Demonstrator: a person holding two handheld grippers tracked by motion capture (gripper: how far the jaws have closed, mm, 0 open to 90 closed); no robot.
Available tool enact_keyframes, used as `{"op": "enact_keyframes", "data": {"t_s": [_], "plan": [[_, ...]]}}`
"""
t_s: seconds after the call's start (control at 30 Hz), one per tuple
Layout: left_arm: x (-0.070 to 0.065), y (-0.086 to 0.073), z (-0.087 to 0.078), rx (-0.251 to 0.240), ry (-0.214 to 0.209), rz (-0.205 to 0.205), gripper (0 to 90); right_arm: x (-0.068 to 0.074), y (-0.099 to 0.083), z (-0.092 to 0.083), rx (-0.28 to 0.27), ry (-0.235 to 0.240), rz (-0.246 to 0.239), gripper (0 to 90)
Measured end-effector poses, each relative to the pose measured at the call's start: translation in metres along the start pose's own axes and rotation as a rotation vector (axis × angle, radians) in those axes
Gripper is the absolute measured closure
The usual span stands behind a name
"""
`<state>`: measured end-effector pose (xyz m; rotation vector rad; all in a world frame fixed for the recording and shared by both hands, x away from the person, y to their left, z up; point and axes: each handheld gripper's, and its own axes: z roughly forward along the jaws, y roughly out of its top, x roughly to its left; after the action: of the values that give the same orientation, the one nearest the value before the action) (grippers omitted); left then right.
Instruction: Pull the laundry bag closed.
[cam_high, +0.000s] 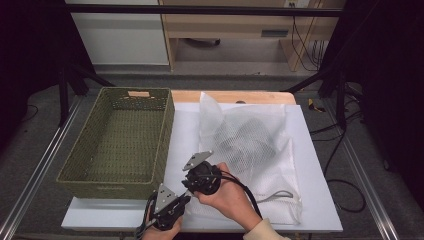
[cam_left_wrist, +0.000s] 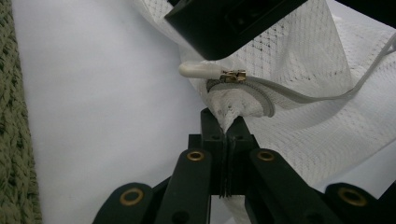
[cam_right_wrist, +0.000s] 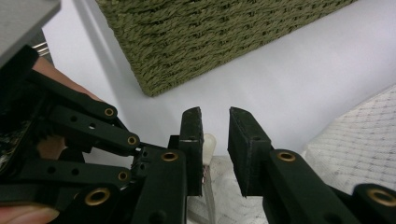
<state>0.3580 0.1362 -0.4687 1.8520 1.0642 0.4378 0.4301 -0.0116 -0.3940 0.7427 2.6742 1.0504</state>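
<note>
White mesh makes up the laundry bag (cam_high: 250, 150) lying on the right half of the surface (cam_high: 320, 220) in the high view, with something dark inside its upper part. A green woven basket (cam_high: 120, 140) stands just to its left. Both hands come in at the near edge: the left gripper (cam_high: 172, 205) sits lowest, by the bag's near left corner, and the right gripper (cam_high: 192, 182) hovers just above and beside it, held in the right hand (cam_high: 227, 197).

Seen from the left gripper view, the left gripper (cam_left_wrist: 226, 135) has its jaws pressed together on a tuck of the bag's mesh (cam_left_wrist: 229, 112) at the corner. Right behind that pinch curves the grey zipper (cam_left_wrist: 299, 93), and its brass slider with a white pull tab (cam_left_wrist: 201, 70) points left, away from the bag. A black part of the other gripper (cam_left_wrist: 224, 23) hangs over the tab. The basket's wall (cam_left_wrist: 11, 140) runs down the left edge.

From the right gripper view, the right gripper (cam_right_wrist: 215, 140) has its jaws spread a little, with a clear gap. The white pull tab (cam_right_wrist: 208, 142) peeks up in that gap, close against the left jaw; no pinch on it shows. The left gripper's linkage (cam_right_wrist: 84, 135) crowds the left side, the basket (cam_right_wrist: 196, 42) lies beyond, and the mesh (cam_right_wrist: 359, 135) spreads at lower right.
</note>
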Motion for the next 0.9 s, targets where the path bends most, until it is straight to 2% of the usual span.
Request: {"op": "enact_keyframes", "data": {"t_s": [0.23, 0.53, 0.77, 0.9], "plan": [[0.0, 0.0, 0.0, -0.003, -0.002, -0.002, 89.1, 0.0, 0.002, 0.009, 0.024, -0.001, 0.018, 70.0], [0.0, 0.001, -0.001, -0.005, 0.0, -0.003, 89.0, -0.001, 0.0, 0.018, 0.064, 0.009, 0.035, 69.4], [0.0, 0.001, -0.001, -0.005, 0.0, -0.005, 89.0, 0.0, -0.001, 0.02, 0.07, 0.026, 0.051, 79.9], [0.001, 0.001, -0.001, -0.007, -0.001, -0.009, 89.0, 0.002, -0.001, 0.018, 0.064, 0.018, 0.038, 81.1]]}}
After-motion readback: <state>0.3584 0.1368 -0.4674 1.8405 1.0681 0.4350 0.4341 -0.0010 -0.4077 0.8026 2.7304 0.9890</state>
